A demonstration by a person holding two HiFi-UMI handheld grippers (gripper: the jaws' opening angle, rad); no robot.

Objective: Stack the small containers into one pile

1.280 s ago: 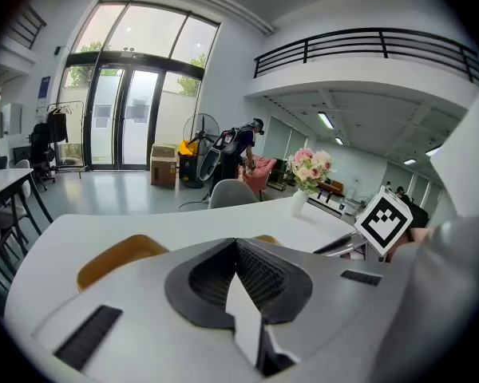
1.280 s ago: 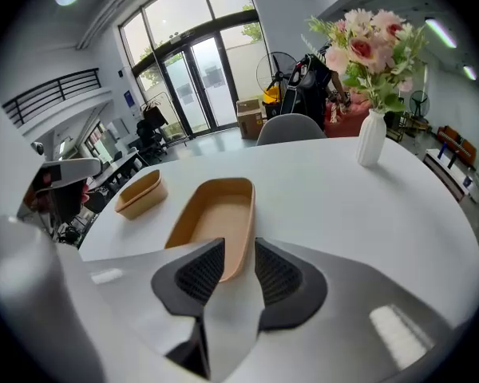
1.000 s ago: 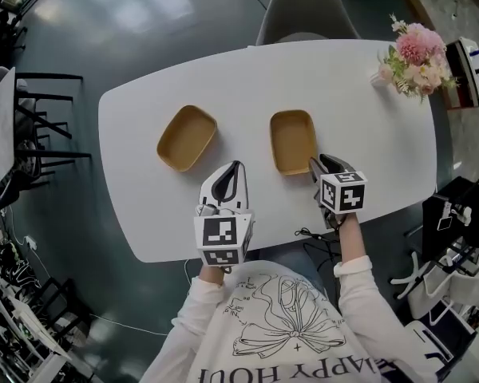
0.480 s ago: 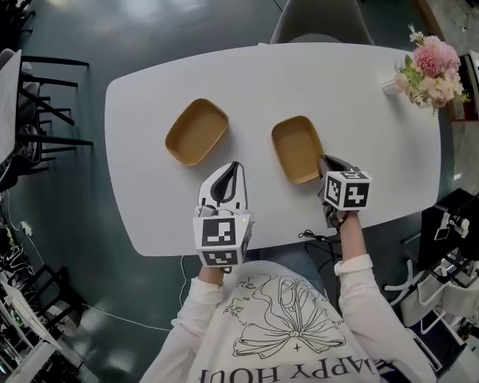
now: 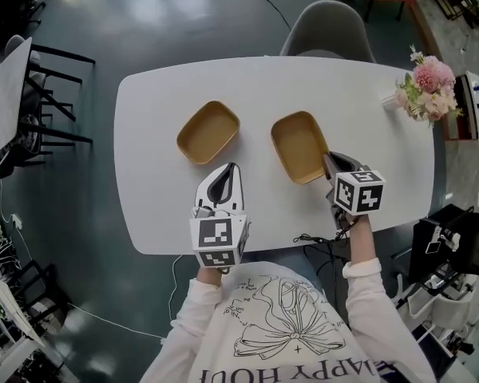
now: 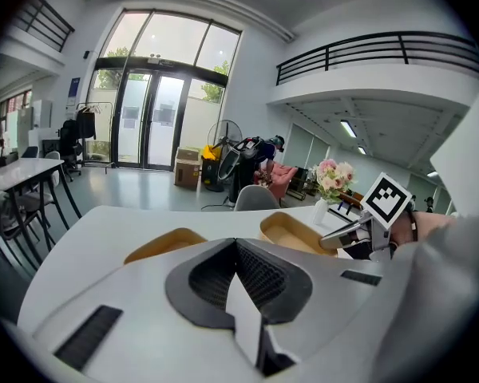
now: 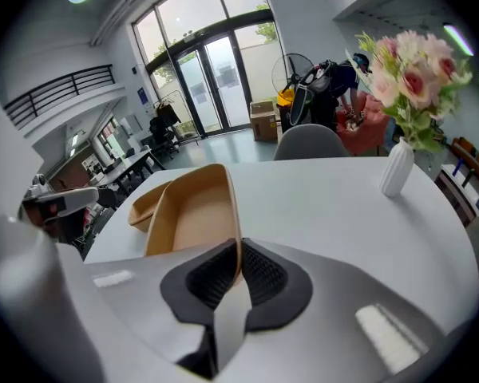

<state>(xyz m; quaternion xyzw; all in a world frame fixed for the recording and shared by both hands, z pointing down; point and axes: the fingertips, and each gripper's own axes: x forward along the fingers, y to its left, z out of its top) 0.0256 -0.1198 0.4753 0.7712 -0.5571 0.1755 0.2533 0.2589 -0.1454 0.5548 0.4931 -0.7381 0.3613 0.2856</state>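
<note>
Pinching: right gripper (image 5: 329, 159), whose jaws have just been closing from a wide spread and now press on the near wall of the right container (image 5: 299, 144), with the thin tan rim between the pads. That container reaches ahead and to the left of this claw. Its near end appears raised off the table (image 5: 375, 134), where a second ago it lay flat beside open jaws. Left gripper (image 5: 227, 171): jaws pressed together, nothing between them, hovering over bare tabletop. Left container (image 5: 208, 132): just ahead of that claw's tip, apart from it, untouched. Status, judged: grasp made, carry beginning, with nesting into the left container remaining. Risk: a one-wall pinch may let the tray swing.
</note>
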